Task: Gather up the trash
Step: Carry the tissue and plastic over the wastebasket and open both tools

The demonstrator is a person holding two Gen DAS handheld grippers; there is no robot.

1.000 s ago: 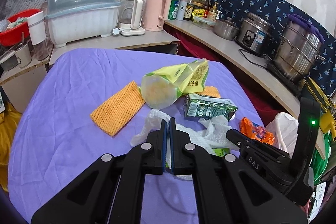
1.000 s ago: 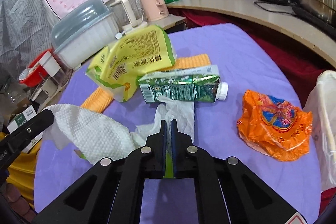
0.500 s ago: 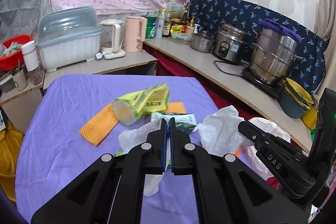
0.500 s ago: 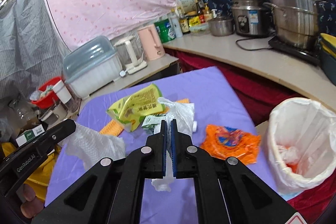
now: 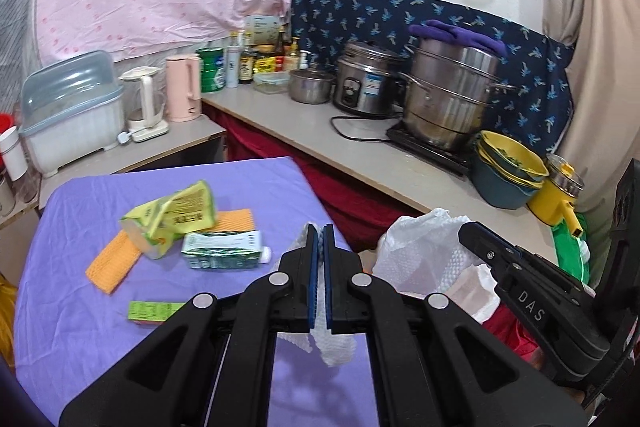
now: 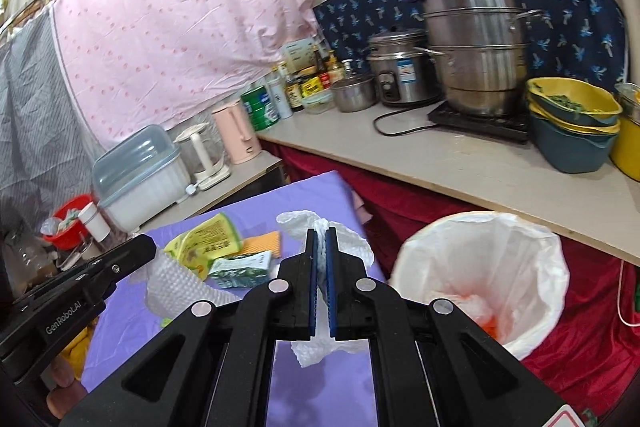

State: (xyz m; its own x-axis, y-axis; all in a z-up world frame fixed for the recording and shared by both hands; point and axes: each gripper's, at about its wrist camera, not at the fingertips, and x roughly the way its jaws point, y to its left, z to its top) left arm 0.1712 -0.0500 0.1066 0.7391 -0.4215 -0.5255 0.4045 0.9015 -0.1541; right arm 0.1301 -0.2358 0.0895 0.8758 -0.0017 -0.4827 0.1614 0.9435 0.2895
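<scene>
My left gripper (image 5: 319,231) is shut on a white paper towel (image 5: 334,347) and holds it above the purple table's right side. My right gripper (image 6: 320,235) is shut on another white paper towel (image 6: 340,247), lifted near the white-lined trash bin (image 6: 484,267), which holds orange and white trash. The right-hand towel also shows in the left wrist view (image 5: 420,251). On the table lie a yellow-green bag (image 5: 172,219), a green carton (image 5: 224,251), an orange cloth (image 5: 114,267) and a small green wrapper (image 5: 154,311).
The purple table (image 5: 72,307) drops off on the right beside a red-draped counter (image 5: 340,147) with pots, a rice cooker and bowls. A dish box, kettles and bottles stand behind the table. The trash bin stands on the floor off the table's right edge.
Both grippers have risen and swung right with their paper towels, away from the trash on the table and toward the bin. The orange wrapper is no longer seen on the table.
</scene>
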